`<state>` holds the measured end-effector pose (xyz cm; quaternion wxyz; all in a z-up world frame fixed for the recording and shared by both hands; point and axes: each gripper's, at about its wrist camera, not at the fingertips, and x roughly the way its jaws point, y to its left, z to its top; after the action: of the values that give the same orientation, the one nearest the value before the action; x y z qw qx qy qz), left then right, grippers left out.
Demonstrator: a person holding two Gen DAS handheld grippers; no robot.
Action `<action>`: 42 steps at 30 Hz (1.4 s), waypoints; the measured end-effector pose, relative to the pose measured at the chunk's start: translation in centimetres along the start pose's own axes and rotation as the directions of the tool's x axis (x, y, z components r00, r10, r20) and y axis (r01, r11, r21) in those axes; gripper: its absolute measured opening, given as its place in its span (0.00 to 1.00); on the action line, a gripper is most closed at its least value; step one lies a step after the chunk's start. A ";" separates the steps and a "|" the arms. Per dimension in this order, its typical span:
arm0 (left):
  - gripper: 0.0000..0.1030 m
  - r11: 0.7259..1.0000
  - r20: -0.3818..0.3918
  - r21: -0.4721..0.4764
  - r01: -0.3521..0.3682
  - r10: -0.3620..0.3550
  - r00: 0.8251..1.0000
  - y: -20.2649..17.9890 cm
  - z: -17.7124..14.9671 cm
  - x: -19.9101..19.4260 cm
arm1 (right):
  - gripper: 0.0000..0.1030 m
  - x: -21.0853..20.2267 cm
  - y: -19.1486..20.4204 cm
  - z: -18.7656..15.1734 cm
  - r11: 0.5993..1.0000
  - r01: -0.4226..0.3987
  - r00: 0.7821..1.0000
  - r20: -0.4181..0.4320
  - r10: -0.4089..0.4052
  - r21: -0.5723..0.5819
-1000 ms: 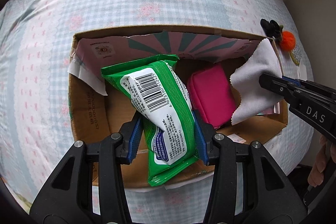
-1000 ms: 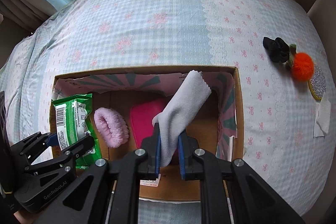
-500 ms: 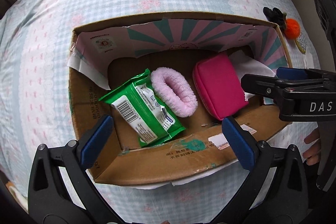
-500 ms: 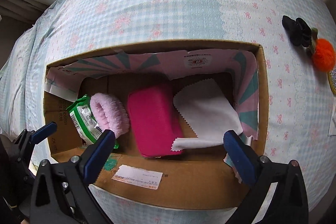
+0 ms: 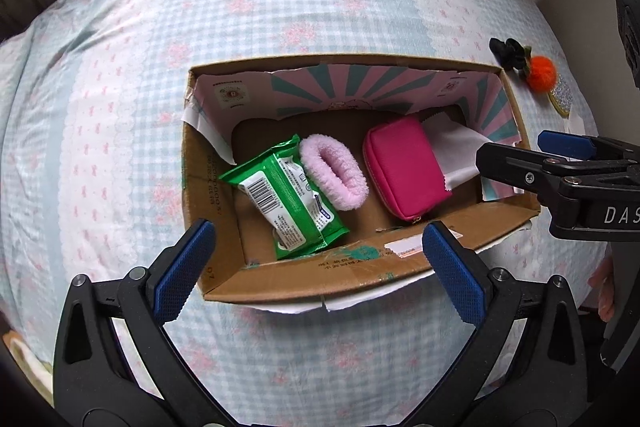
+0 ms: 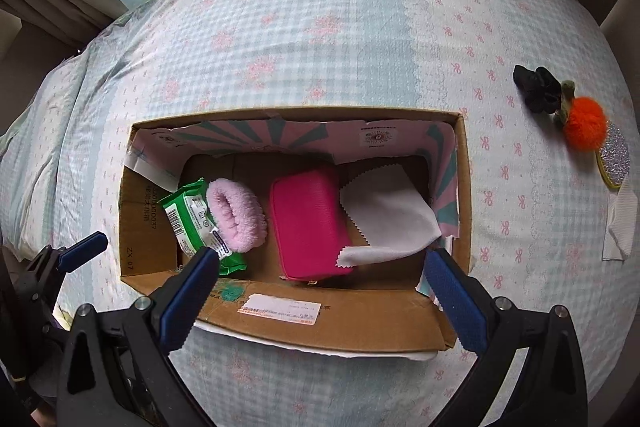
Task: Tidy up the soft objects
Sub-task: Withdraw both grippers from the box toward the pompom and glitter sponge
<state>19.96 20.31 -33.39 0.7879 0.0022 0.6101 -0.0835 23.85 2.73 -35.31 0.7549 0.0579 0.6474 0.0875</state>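
Observation:
An open cardboard box (image 5: 352,279) (image 6: 344,319) lies on the bed. Inside, from left to right, lie a green wipes pack (image 5: 286,201) (image 6: 192,223), a fluffy pink scrunchie (image 5: 334,171) (image 6: 236,215), a magenta pouch (image 5: 404,167) (image 6: 308,223) and a grey cloth (image 5: 452,151) (image 6: 388,215). My left gripper (image 5: 316,275) is open and empty above the box's near wall. My right gripper (image 6: 320,291) is open and empty over the near wall too; it also shows at the right edge of the left wrist view (image 5: 560,163).
A black scrunchie (image 6: 536,87), an orange pompom (image 6: 584,123), a glittery clip (image 6: 618,159) and a white cloth strip (image 6: 620,227) lie on the bedsheet (image 6: 320,27) right of the box. The checked sheet stretches behind and left of it.
Both grippers opened and drew back from the box. The left let go of the green wipes pack and the right let go of the grey cloth; both items now lie inside.

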 end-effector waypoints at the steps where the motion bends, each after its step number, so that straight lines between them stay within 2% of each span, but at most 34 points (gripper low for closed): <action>1: 1.00 1.000 0.013 -0.003 -0.001 0.001 1.000 0.0 -0.2 -0.8 | 1.00 -0.8 0.2 -0.2 1.000 0.004 1.000 0.013 -0.004 -0.008; 6: 1.00 1.000 0.089 -0.020 0.005 -0.003 0.996 -0.1 -1.2 -5.8 | 1.00 -5.9 1.3 -1.7 0.999 0.030 0.993 0.115 -0.026 -0.036; 11: 1.00 0.999 0.165 -0.042 0.002 0.005 0.986 -0.8 -2.2 -11.3 | 1.00 -12.2 1.7 -3.7 0.998 0.050 0.970 0.238 -0.041 -0.032; 14: 1.00 0.998 0.227 -0.055 -0.004 0.016 0.974 -1.4 -2.8 -15.0 | 1.00 -15.8 1.8 -5.2 0.997 0.070 0.949 0.311 -0.057 -0.029; 17: 1.00 0.998 0.297 -0.055 -0.024 0.039 0.954 -2.0 -3.5 -18.6 | 1.00 -19.2 1.9 -6.7 0.996 0.087 0.923 0.378 -0.072 -0.023; 21: 1.00 0.998 0.360 -0.049 -0.027 0.043 0.932 -2.7 -4.2 -21.9 | 1.00 -22.3 1.7 -8.6 0.996 0.089 0.894 0.441 -0.082 0.006; 27: 1.00 1.000 0.393 -0.009 0.029 -0.023 0.919 -5.1 -3.4 -23.8 | 1.00 -24.9 -0.1 -10.4 0.990 0.109 0.869 0.476 -0.138 0.087; 31: 1.00 0.998 0.411 0.025 0.057 -0.062 0.910 -7.8 -2.5 -24.0 | 1.00 -26.8 -2.5 -11.4 0.974 0.165 0.835 0.504 -0.221 0.154; 35: 1.00 0.995 0.414 0.044 0.085 -0.096 0.905 -11.0 -1.5 -23.8 | 1.00 -27.9 -5.9 -12.0 0.961 0.209 0.820 0.503 -0.273 0.181; 42: 1.00 0.995 0.421 0.031 0.094 -0.098 0.902 -18.4 0.8 -22.1 | 1.00 -28.9 -14.0 -11.9 0.957 0.212 0.804 0.520 -0.287 0.200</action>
<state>12.88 4.91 -10.17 0.8960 -0.0419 0.4244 -0.1239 8.69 -17.29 -11.96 0.9066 0.0446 0.4127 -0.0759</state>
